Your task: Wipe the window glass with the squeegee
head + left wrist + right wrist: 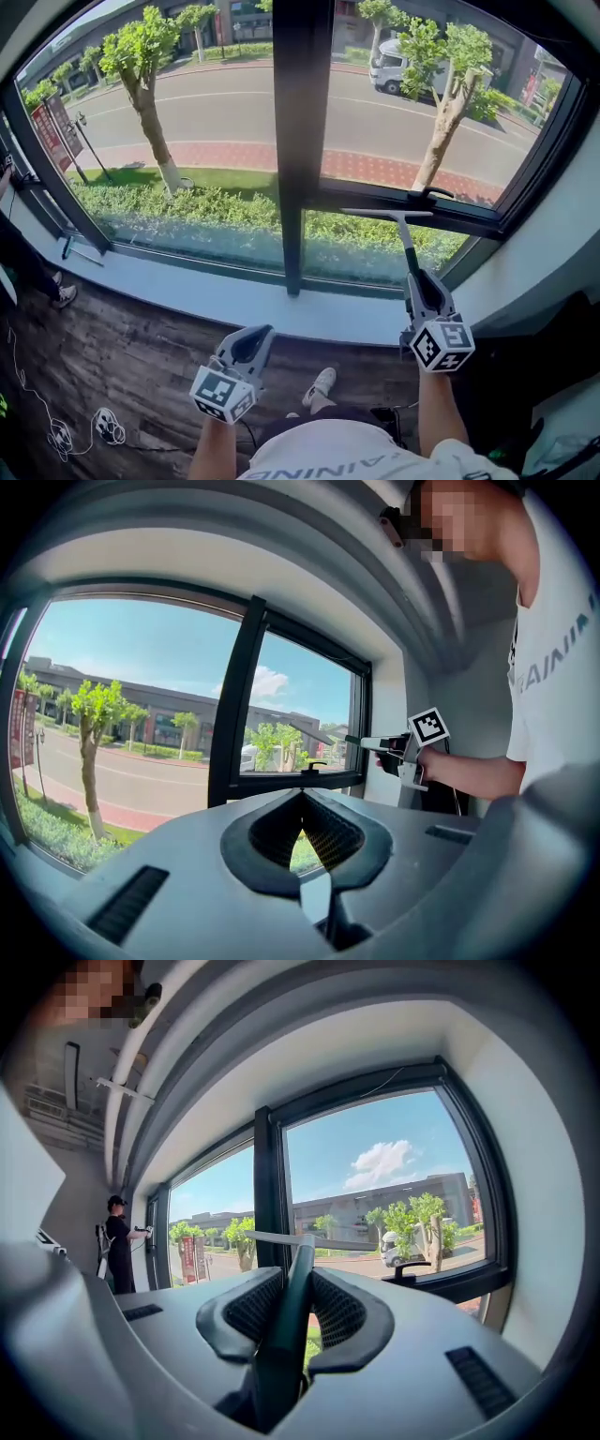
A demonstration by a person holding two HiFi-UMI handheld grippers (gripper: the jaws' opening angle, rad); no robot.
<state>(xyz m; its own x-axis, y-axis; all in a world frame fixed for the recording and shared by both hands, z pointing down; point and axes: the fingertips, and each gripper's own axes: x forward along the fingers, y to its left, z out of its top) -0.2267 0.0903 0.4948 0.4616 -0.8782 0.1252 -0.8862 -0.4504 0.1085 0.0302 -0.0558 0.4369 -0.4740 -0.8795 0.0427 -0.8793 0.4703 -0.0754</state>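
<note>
Dark-handled squeegee (406, 236) clamped in right tongs (420, 279), blade raised before window glass (394, 112) above sill (187, 289); left tongs (259, 336) closed on nothing, low over wooden floor (112, 356).

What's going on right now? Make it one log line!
right gripper: shut on squeegee | blade: up near right pane, contact cannot tell | left gripper: jaws together, empty, held low

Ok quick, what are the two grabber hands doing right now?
The left gripper is closed, holding nothing.
The right gripper is closed on the squeegee handle.
</note>
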